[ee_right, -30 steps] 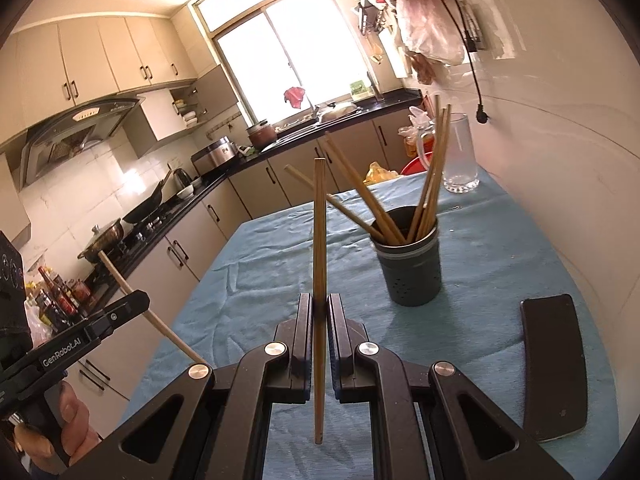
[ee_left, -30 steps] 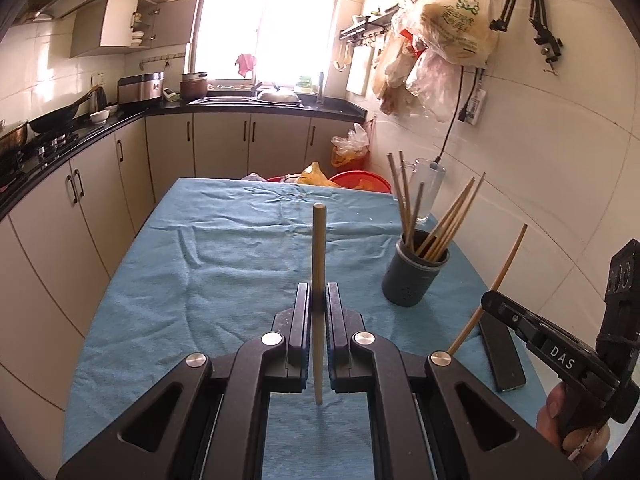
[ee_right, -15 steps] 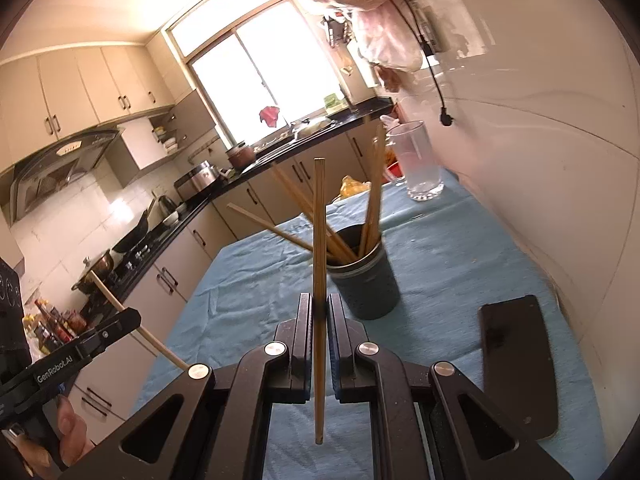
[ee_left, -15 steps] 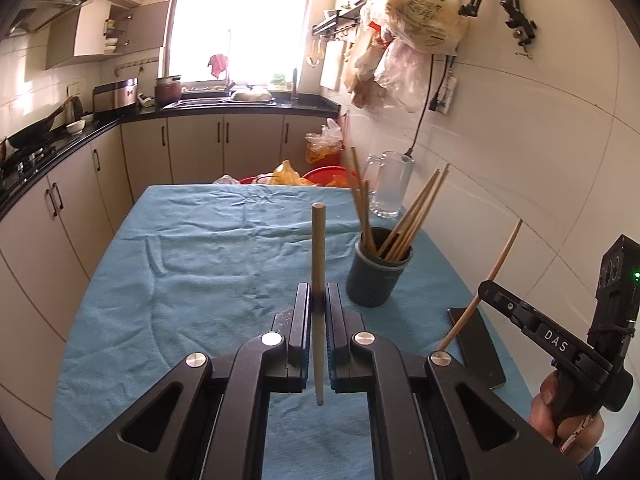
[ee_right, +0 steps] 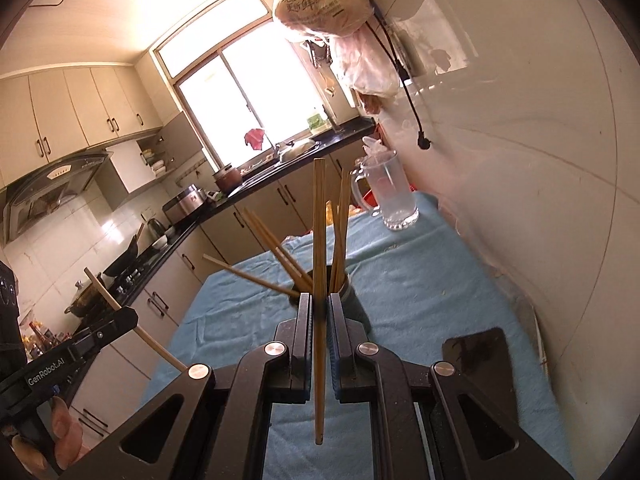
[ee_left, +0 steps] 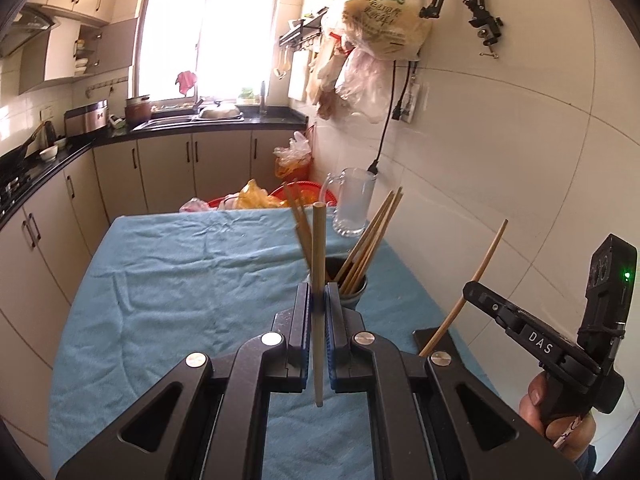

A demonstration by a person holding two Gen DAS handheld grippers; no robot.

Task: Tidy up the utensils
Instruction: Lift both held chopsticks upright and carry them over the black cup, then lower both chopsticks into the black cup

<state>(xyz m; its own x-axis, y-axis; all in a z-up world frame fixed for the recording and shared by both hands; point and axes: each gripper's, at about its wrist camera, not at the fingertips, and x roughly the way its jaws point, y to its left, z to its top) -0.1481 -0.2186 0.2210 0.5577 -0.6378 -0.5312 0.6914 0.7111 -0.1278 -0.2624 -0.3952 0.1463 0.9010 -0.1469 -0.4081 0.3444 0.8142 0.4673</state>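
Chopsticks, one clamped upright in the left tongs (ee_left: 318, 316) and one in the right tongs (ee_right: 319, 316), point toward the holder (ee_left: 352, 290) near the desk's (ee_left: 168, 280) wall-side edge, seemingly for dropping in.

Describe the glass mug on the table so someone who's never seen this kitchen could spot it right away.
Find the table under the blue cloth that runs along the white tiled wall. At its far end, beyond the dark grey chopstick holder, stands the glass mug. It is the only see-through thing on the table, tall, with a handle, and has no chopsticks in it.
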